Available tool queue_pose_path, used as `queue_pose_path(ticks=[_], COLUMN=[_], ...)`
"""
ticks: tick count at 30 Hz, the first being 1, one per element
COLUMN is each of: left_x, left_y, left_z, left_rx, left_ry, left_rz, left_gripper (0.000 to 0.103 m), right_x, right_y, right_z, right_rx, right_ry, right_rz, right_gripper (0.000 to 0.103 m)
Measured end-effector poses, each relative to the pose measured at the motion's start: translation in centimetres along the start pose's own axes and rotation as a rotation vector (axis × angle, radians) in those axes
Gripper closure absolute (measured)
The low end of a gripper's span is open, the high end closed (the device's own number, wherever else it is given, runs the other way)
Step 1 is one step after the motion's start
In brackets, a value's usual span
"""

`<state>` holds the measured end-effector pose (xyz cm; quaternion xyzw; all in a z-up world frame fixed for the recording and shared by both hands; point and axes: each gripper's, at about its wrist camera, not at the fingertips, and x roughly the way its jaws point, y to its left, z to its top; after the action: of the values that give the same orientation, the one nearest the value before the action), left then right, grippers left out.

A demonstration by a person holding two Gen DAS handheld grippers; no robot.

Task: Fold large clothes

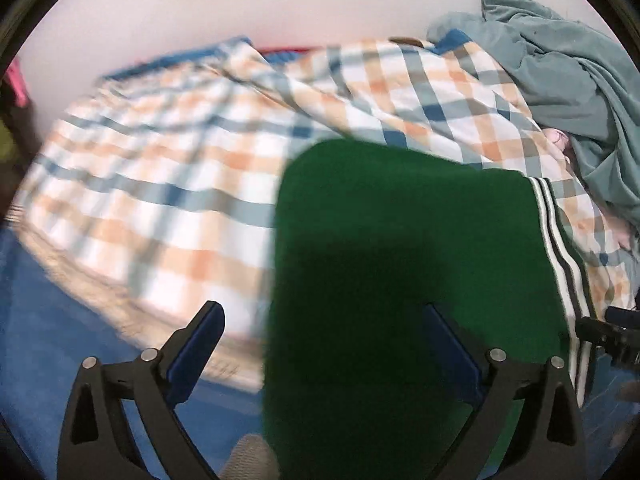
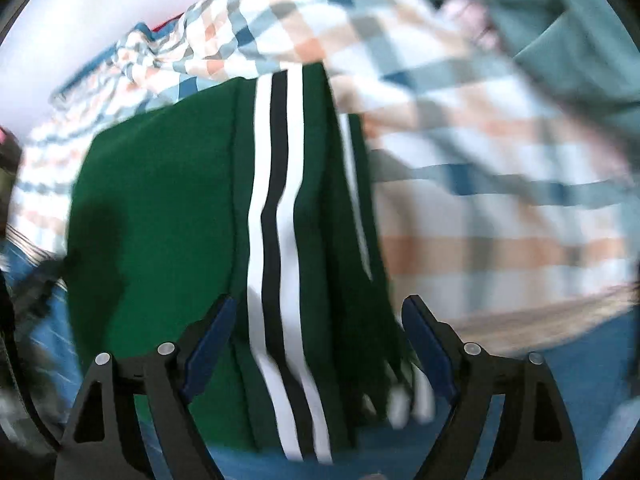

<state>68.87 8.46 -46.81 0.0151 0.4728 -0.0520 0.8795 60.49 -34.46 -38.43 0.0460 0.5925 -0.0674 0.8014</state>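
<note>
A dark green garment (image 1: 400, 264) with white and black side stripes (image 1: 560, 256) lies folded on a blue bed sheet (image 1: 52, 344). My left gripper (image 1: 320, 320) is open, its fingers spread over the garment's left edge, with the left finger over the sheet. In the right wrist view the same green garment (image 2: 160, 208) and its stripes (image 2: 276, 200) fill the middle. My right gripper (image 2: 320, 312) is open, its fingers either side of the striped edge. The right gripper's body shows in the left wrist view (image 1: 608, 332).
A checked orange, blue and white quilt (image 1: 180, 168) lies bunched behind the garment, also in the right wrist view (image 2: 500, 160). A grey-green cloth pile (image 1: 560, 68) sits at the far right. A white wall (image 1: 240, 0) stands behind the bed.
</note>
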Motion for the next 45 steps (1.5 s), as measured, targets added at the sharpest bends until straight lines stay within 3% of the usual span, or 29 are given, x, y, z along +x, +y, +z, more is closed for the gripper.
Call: queue_pose_path(ticks=[3, 5, 10, 19, 26, 34, 45], left_x=[-5.7, -9.6, -19.3, -36.8, -48.2, -56.6, -63.0], left_y=[-0.4, -0.8, -2.0, -3.9, -5.1, -6.1, -6.3], left_z=[-1.3, -2.0, -3.2, -4.8, -6.7, -8.8, -9.9], left_rx=[-0.010, -0.024, -0.038, -0.021, -0.016, -0.013, -0.020], left_ry=[-0.047, -0.052, -0.065, -0.122, -0.166, -0.212, -0.156], left_rz=[0.066, 0.090, 0.083, 0.060, 0.080, 0.072, 0.083], left_gripper=[0.002, 0.001, 0.001, 0.001, 0.001, 0.001, 0.001], right_x=[-5.3, -9.9, -20.9, -41.2, -53.8, -65.1, -72.9], right_y=[1.7, 6.2, 8.5, 8.0, 7.6, 7.6, 7.0], right_z=[-2.9, -5.5, -10.6, -17.3, -22.5, -27.9, -31.5], right_rx=[-0.014, -0.018, -0.037, -0.017, -0.009, -0.030, -0.035], right_ry=[-0.038, -0.059, -0.105, -0.258, -0.332, -0.431, -0.404], right_rz=[-0.072, -0.104, -0.112, -0.101, -0.096, -0.095, -0.092], right_gripper=[0.016, 0.015, 0.014, 0.014, 0.014, 0.014, 0.014])
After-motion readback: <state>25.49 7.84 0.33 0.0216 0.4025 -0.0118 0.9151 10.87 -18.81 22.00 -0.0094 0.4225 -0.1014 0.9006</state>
